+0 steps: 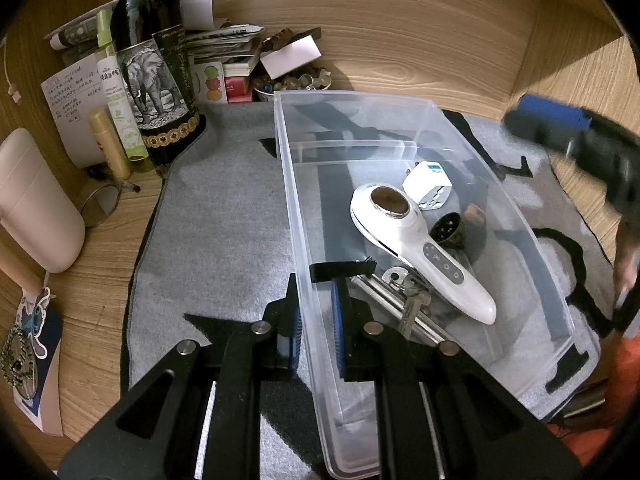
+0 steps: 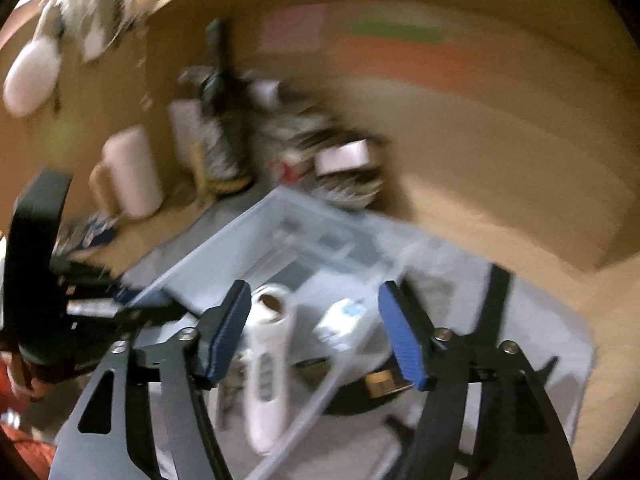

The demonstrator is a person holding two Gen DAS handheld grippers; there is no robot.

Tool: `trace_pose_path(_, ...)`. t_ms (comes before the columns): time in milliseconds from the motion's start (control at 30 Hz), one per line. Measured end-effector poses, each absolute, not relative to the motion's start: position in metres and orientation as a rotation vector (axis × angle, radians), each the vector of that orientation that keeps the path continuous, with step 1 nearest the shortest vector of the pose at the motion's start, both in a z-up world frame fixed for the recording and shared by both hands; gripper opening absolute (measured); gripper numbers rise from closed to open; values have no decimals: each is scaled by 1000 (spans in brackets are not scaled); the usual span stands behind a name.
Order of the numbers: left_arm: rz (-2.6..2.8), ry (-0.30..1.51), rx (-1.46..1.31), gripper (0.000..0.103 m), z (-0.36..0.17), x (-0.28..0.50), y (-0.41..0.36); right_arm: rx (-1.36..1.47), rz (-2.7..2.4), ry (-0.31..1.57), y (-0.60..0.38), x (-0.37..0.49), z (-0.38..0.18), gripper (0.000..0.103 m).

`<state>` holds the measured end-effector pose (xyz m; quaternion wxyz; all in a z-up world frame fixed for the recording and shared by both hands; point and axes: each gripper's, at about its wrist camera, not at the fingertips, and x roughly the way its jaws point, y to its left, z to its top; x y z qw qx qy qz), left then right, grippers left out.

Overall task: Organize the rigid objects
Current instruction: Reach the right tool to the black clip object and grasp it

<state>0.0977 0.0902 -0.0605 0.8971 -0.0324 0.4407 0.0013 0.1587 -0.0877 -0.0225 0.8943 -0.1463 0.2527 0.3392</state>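
Observation:
A clear plastic bin [image 1: 400, 120] lies on a grey felt mat [image 1: 224, 240]. Inside it are a white handheld device [image 1: 420, 252], a white plug adapter [image 1: 428, 184], a black perforated cup [image 1: 448, 232], keys with a metal bar [image 1: 404, 304] and a black strap [image 1: 340, 270]. My left gripper [image 1: 316, 312] is shut on the bin's near left wall, one pad on each side. In the blurred right wrist view my right gripper [image 2: 316, 336] hangs open above the bin [image 2: 240, 248], over the white device [image 2: 268, 344] and adapter [image 2: 344, 320], holding nothing. The same gripper [image 1: 560, 128] shows blurred at the right edge of the left wrist view.
A dark wine bottle [image 1: 152, 68] with an elephant label, spray bottles, notes and a stack of papers [image 1: 228, 40] crowd the back left corner. A pale rounded container [image 1: 36, 208] stands at the left. Wooden walls close in behind and to the right.

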Motion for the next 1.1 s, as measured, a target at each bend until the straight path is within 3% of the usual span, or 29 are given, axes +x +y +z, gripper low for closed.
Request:
trace_pose_path(300,2,913,-67,12,-60,99,89,-139,490,522,-160,207,-10,67)
trace_pose_path(700,2,913,-67,12,-60,99,88,-147,415,785,-169,266,-95,67)
trace_pose_path(933,-1,911,-71,12,-61,100,88,-217,416,829,-153,283,-113,66)
trace_pose_path(1100,-2,910,-73,12,-61,100,88,-214,435,834,-152,292,-118,38)
